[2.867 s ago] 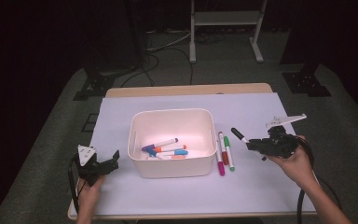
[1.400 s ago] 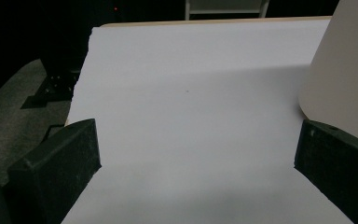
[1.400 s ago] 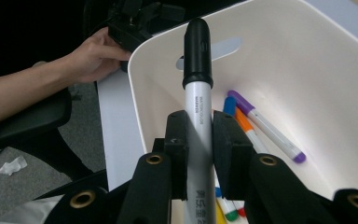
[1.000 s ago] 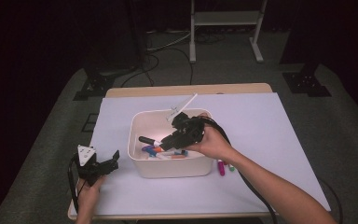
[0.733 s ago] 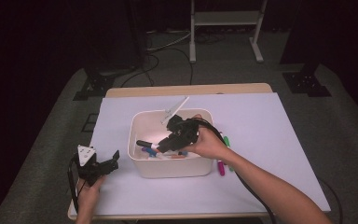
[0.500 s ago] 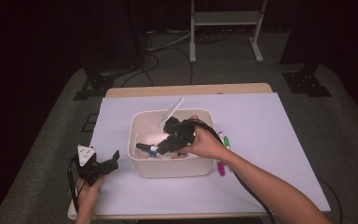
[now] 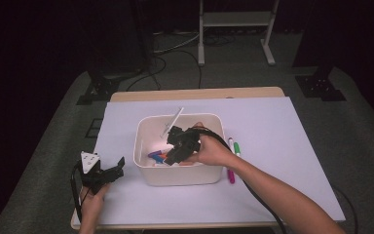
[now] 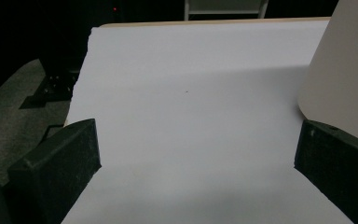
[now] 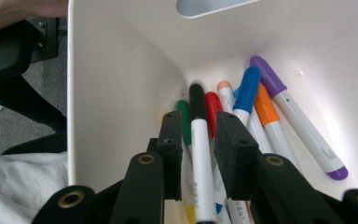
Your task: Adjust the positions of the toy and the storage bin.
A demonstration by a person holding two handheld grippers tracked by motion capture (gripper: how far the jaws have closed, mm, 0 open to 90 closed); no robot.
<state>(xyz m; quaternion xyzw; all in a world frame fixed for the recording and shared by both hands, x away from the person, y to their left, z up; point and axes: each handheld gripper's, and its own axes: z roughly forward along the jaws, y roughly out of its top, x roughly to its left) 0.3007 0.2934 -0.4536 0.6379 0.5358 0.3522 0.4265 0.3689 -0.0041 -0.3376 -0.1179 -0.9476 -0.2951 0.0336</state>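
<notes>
Black-capped marker (image 9: 198, 140) lies between the right claw (image 9: 198, 154) jaws inside the white bin (image 9: 121, 70), pointing straight ahead; jaws just loosened, letting go.

The right gripper (image 7: 171, 155), earlier out by the markers on the table (image 7: 282, 146), has moved into the bin (image 7: 175, 176) and sunk lower. Its jaws have just been opening, a black-capped marker (image 9: 200, 154) lying between them, no longer clamped.
</notes>
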